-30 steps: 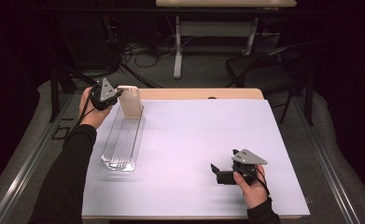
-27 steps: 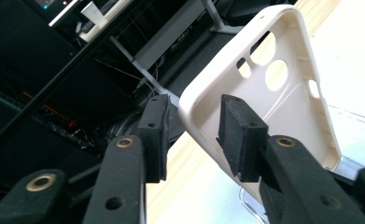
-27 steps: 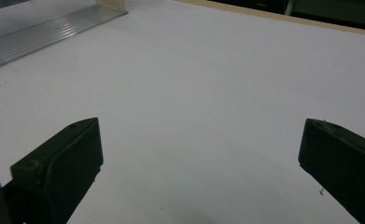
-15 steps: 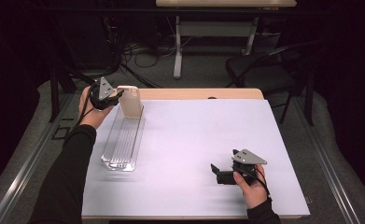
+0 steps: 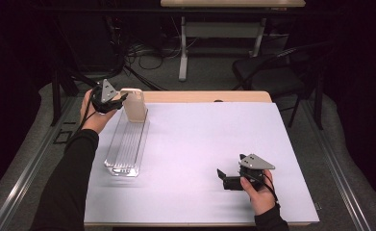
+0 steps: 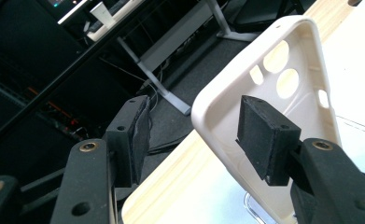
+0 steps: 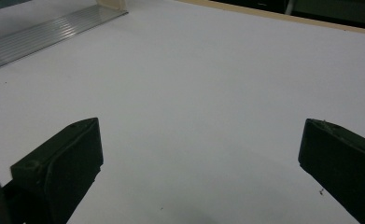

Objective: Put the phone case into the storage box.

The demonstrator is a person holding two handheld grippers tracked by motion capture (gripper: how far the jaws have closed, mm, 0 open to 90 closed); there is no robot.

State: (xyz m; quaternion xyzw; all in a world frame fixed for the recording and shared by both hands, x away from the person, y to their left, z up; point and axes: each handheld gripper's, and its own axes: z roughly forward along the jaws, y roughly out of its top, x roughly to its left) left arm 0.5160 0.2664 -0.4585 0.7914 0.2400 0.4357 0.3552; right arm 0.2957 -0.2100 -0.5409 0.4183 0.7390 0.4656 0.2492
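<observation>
A beige phone case (image 5: 134, 105) stands upright at the far end of a clear ridged rack (image 5: 125, 144) on the left of the table. My left gripper (image 5: 120, 98) is at the case's left edge, and its jaws have just been opening. In the left gripper view, the case's rim (image 6: 306, 56) sits between the jaws of the left gripper (image 6: 194, 126). One pad (image 6: 264, 135) lies inside the shell and the other pad (image 6: 140, 135) stands apart from it. My right gripper (image 5: 230, 168) rests open near the front right, and nothing is between the jaws of the right gripper (image 7: 199, 154).
A white mat (image 5: 200, 144) covers the wooden table (image 5: 200, 96). The rack (image 7: 45, 30) lies far off in the right gripper view. Beyond the table's far edge are a dark chair (image 5: 272, 72), cables on the floor and a desk leg (image 5: 182, 53).
</observation>
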